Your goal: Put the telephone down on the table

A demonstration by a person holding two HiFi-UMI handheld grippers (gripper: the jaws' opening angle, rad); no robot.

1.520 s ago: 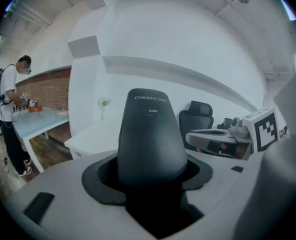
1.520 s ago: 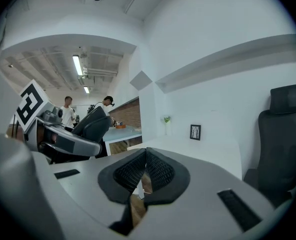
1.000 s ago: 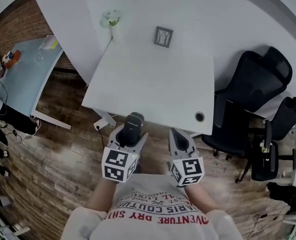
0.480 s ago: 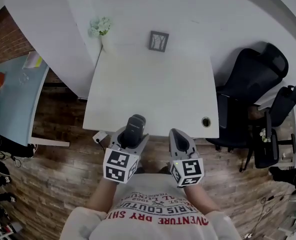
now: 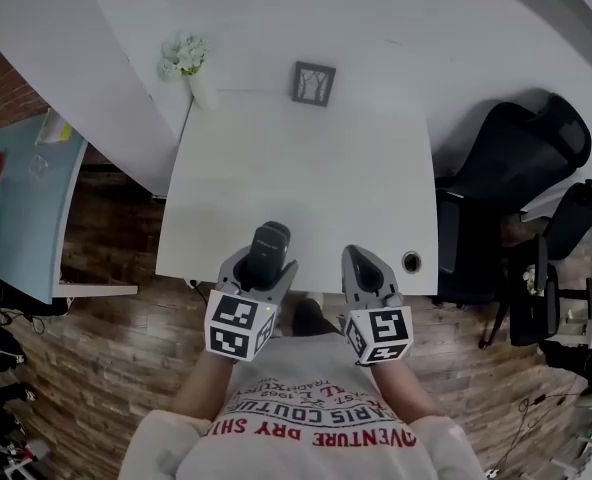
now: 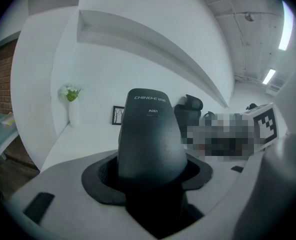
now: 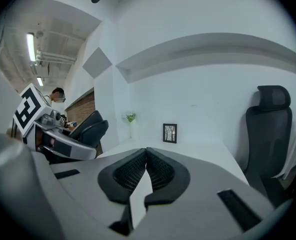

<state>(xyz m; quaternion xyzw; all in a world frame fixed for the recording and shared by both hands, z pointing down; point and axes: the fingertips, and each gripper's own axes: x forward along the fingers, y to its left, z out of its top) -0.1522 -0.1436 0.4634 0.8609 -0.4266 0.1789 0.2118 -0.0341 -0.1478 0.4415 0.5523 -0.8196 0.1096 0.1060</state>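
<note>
A dark grey telephone handset [image 5: 267,251] stands upright between the jaws of my left gripper [image 5: 260,264], which is shut on it over the near edge of the white table [image 5: 296,168]. In the left gripper view the handset [image 6: 150,139] fills the middle, its lower part gripped by the black pads. My right gripper [image 5: 364,268] hangs beside it on the right, over the table's near edge, shut with nothing in it; in the right gripper view its pads [image 7: 133,171] meet.
A small framed picture [image 5: 313,83] and a white vase of flowers [image 5: 188,65] stand at the table's far edge. A round cable hole [image 5: 410,262] lies at the near right corner. Black office chairs [image 5: 521,163] stand to the right, a blue table [image 5: 21,198] to the left.
The view has shifted forward: the table now lies closer under both grippers, which have come over its near edge. The left gripper still holds the handset and the right stays shut.
</note>
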